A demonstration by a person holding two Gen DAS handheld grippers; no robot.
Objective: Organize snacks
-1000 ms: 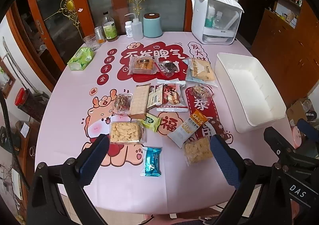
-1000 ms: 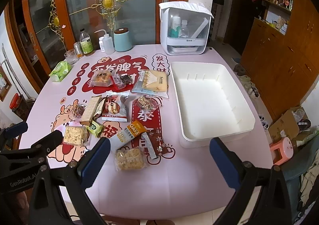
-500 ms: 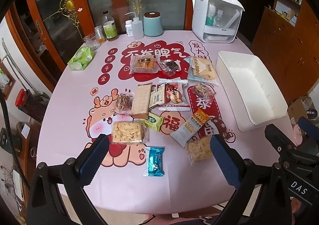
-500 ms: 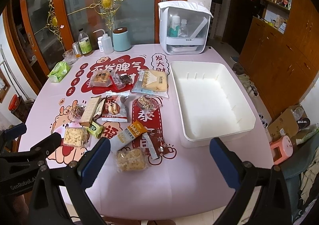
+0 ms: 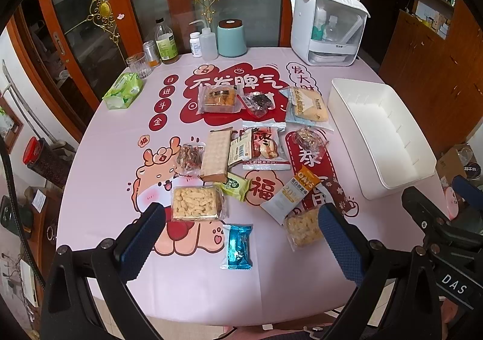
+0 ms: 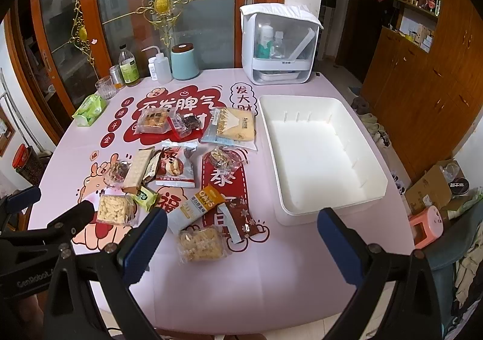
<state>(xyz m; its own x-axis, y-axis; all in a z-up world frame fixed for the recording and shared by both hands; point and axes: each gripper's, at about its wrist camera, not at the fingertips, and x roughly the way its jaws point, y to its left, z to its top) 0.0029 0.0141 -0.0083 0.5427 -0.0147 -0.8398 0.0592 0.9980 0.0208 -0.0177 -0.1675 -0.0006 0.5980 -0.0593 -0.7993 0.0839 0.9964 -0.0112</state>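
Both claws stay spread wide, snacks unmoved.

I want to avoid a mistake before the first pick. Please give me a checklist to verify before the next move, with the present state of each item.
1. Left gripper open, holding nothing: ok.
2. Right gripper open, holding nothing: ok.
3. White bin has room, nothing seen inside: ok.
4. Snacks within view and free to grasp: ok for the blue pack and the puffed pack, which lie at the near edge of the group; the cracker bar lies against its neighbours: not ok for a clean grasp.
5. The two grippers apart from each other: ok, the left one shows at the left edge of the right wrist view, not touching.
6. Grip strength for soft packs: cannot tell.
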